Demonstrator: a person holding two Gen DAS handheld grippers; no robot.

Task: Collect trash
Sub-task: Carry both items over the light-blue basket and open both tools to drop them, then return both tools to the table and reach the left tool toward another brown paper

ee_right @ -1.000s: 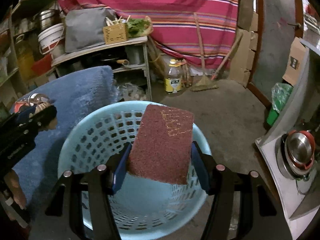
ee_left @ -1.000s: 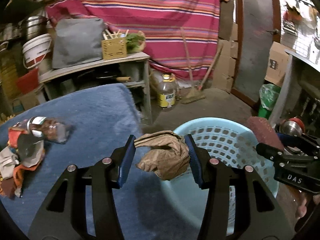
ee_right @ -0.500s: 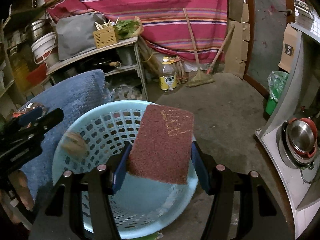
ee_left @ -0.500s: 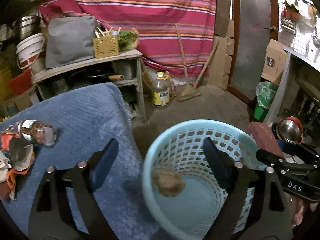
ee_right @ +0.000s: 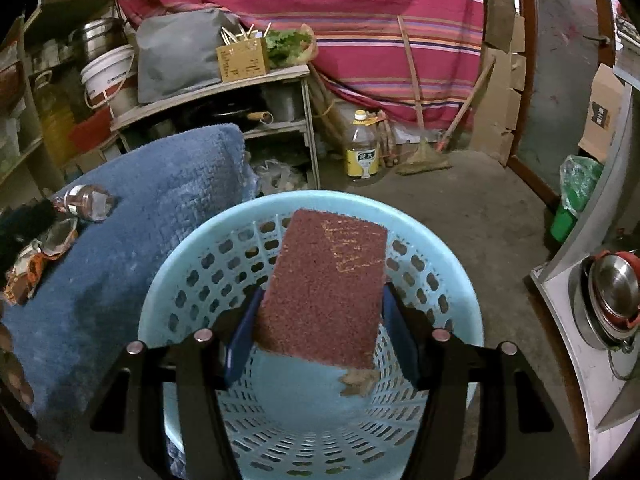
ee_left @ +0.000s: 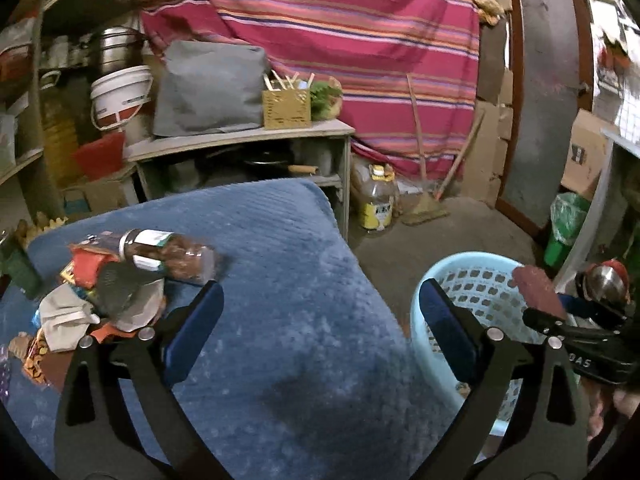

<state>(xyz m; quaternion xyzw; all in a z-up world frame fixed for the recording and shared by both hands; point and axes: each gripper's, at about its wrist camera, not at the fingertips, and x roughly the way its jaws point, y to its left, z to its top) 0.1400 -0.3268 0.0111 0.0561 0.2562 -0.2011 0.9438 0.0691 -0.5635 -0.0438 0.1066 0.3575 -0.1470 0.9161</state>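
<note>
My left gripper (ee_left: 320, 328) is spread wide and empty above the blue blanket (ee_left: 280, 280). To its left lies the trash pile (ee_left: 96, 300), a plastic bottle (ee_left: 168, 256) on its far side. My right gripper (ee_right: 320, 332) clamps a dark red scouring pad (ee_right: 324, 288) over the light blue basket (ee_right: 180, 280), where a brown paper scrap (ee_right: 358, 382) lies inside.
</note>
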